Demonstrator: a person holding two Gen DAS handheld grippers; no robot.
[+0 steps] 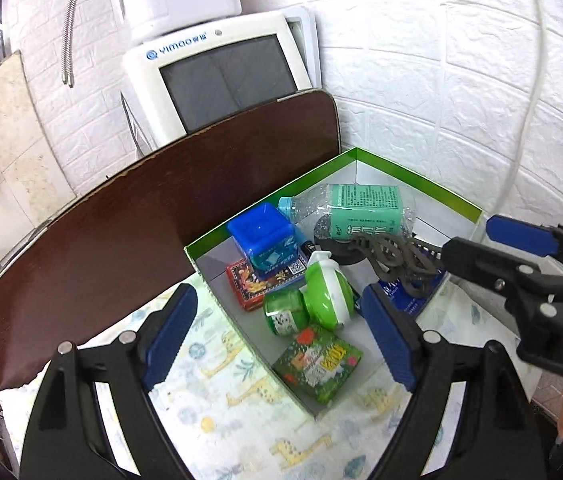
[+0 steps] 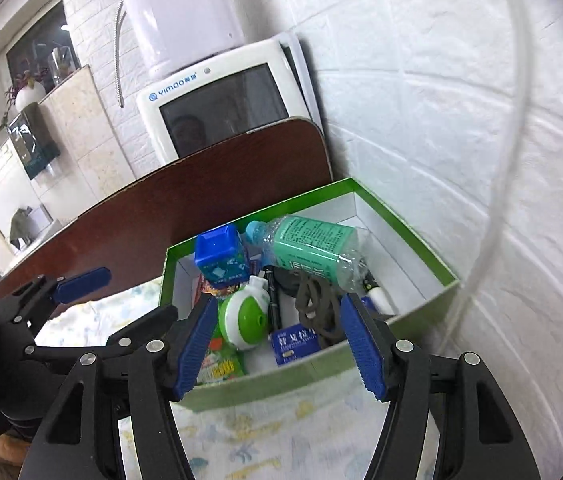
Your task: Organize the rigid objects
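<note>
A green-rimmed cardboard box point(image 1: 421, 174) point(image 2: 413, 232) holds several objects: a green-labelled plastic bottle point(image 1: 361, 204) point(image 2: 309, 246), a blue cube container point(image 1: 265, 234) point(image 2: 219, 254), a green-and-white round dispenser point(image 1: 327, 296) point(image 2: 243, 316), a small green jar point(image 1: 283, 314), a green packet point(image 1: 317, 364), a blue box point(image 2: 295, 344) and a dark grey linked piece point(image 1: 393, 258) point(image 2: 317, 304). My left gripper point(image 1: 277, 338) is open and empty above the box's near corner. My right gripper point(image 2: 279, 344) is open over the box; the grey piece lies between its fingers, apart from the pads.
A dark brown board point(image 1: 141, 216) leans behind the box. A white appliance with a screen point(image 1: 221, 76) stands against the white brick wall. A giraffe-patterned cloth point(image 1: 241, 420) covers the surface. A white tube point(image 1: 529, 92) hangs at the right.
</note>
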